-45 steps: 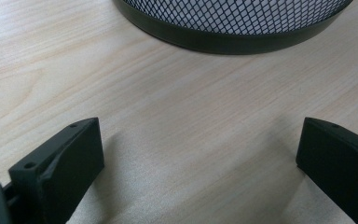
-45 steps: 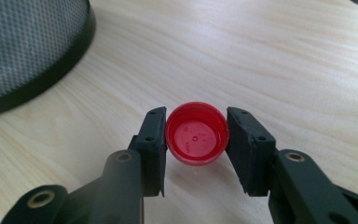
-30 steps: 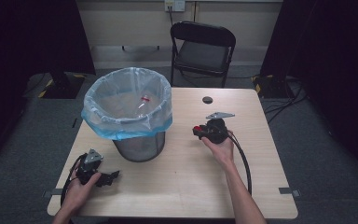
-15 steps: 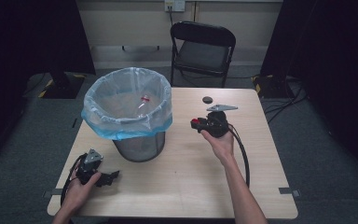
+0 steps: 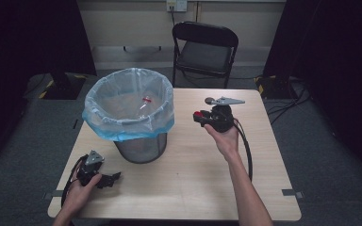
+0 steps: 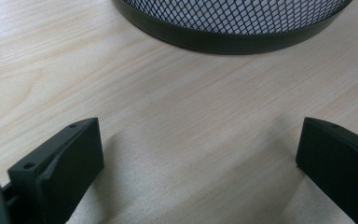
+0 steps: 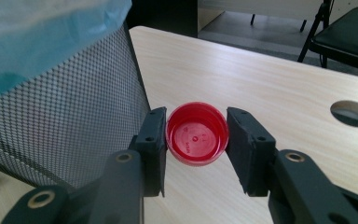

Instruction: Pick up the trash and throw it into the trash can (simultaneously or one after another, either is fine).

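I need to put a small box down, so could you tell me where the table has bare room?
The table is bare along the near edge between the left gripper and the person's right forearm, and right of that arm. The far left is crowded by the lined mesh bin; the right gripper holds a red cap beside it.

A black folding chair (image 5: 204,49) stands just behind the wooden table (image 5: 188,188), on grey floor; beyond it, a pale wall, possibly with a socket.
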The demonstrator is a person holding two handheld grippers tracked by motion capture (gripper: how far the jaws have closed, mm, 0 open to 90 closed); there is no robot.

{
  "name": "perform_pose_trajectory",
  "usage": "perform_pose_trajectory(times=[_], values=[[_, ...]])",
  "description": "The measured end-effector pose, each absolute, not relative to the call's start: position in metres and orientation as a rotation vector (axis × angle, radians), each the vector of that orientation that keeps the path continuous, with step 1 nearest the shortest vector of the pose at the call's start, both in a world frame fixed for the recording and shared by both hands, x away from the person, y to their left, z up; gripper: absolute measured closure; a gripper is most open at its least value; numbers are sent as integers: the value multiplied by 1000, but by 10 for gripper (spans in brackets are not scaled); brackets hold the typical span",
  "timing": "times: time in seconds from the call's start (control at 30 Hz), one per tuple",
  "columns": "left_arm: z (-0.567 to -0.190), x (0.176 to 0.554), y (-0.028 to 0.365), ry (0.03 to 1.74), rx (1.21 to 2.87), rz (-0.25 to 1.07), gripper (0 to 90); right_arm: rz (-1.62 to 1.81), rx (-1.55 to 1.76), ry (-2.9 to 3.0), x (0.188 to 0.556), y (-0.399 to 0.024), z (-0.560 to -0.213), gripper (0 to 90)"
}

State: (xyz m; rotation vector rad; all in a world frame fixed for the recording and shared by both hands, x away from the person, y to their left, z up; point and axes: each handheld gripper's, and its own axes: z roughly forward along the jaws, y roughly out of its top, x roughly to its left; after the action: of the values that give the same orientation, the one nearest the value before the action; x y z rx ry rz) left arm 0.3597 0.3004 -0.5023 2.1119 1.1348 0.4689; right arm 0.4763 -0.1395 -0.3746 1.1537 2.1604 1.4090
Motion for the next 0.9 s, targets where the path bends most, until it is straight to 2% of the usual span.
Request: perform_pose_trajectory(times=[0.9], values=[[-502, 360, 300, 1134, 2112, 471, 1, 1523, 1028, 2060, 469, -129, -323, 599]])
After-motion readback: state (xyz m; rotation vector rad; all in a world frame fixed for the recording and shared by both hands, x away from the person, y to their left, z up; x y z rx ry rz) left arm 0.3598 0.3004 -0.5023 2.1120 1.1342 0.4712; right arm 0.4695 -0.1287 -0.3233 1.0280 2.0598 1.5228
